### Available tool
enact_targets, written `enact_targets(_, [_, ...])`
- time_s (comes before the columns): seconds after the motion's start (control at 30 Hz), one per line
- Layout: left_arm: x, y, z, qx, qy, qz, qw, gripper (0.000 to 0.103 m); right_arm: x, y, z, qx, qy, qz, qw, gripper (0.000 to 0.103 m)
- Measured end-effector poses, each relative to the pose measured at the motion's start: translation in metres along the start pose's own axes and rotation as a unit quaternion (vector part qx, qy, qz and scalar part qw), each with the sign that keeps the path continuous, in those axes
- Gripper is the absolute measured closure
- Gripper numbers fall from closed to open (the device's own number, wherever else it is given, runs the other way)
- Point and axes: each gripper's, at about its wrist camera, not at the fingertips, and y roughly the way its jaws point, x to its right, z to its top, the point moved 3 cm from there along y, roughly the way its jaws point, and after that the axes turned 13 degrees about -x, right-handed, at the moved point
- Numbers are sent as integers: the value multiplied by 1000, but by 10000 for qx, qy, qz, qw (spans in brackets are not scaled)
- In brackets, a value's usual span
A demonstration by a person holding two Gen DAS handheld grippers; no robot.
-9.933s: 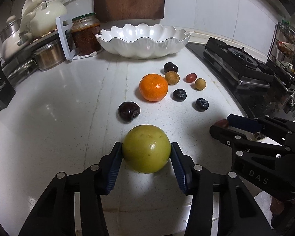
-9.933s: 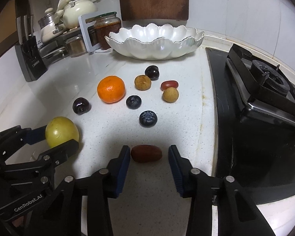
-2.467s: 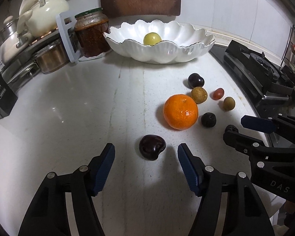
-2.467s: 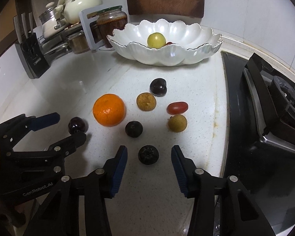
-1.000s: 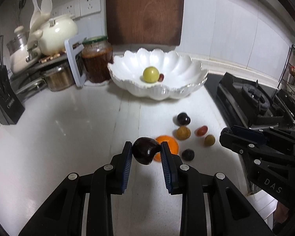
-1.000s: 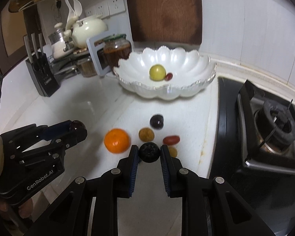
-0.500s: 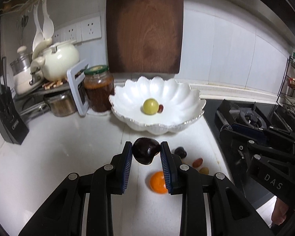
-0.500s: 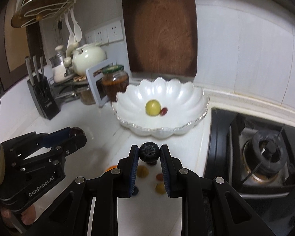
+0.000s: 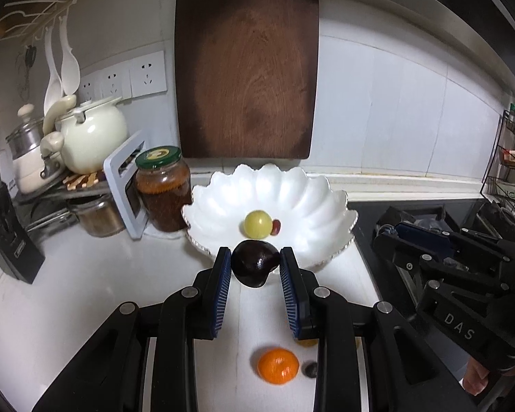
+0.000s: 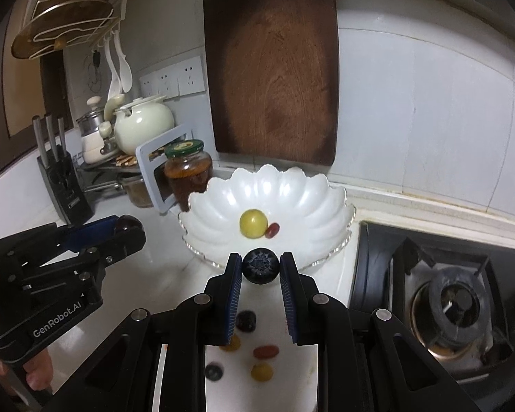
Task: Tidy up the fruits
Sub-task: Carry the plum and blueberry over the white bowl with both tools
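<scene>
— Two fruits are in the air at once. The left claw is clamped on a dark plum, and the right claw is clamped on a blueberry. Both are raised above the surface, just short of the near rim of the white bowl.

— So which step is this?

— The carry, I'd say. Each piece is gripped and lifted clear but neither is over the middle of the bowl. A yellow-green fruit and a small red one already lie touching in the bottom of it.

— And what does the next move call for?

— Going forward past the scalloped rim, coming down low inside, then letting go, so nothing bounces out or lands hard on the two already there. The claws are close side by side, so releasing one at a time looks safer.

— Much left after that?

— Yes. An orange and several small fruits, such as a red one and another blueberry, lie on the surface below.
</scene>
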Motion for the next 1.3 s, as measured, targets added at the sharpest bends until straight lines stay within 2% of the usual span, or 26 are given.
enact_targets(0.37, [-3,10,43,187,130,111,9997,74,3,11,40,170,-67,-49,9998,79])
enact_targets(0.6, [-2,24,67,179,272,134,9994,74,10,27,68,77,5,-28,10000,79])
enact_targets(0.9, [-9,54,96,-71,211,128,9997,74,21,57,98,-172,15,-85,9998,79])
enact_targets(1.3, [-19,114,135,-566,224,211,9979,74,39,100,130,-522,72,-254,9983,79])
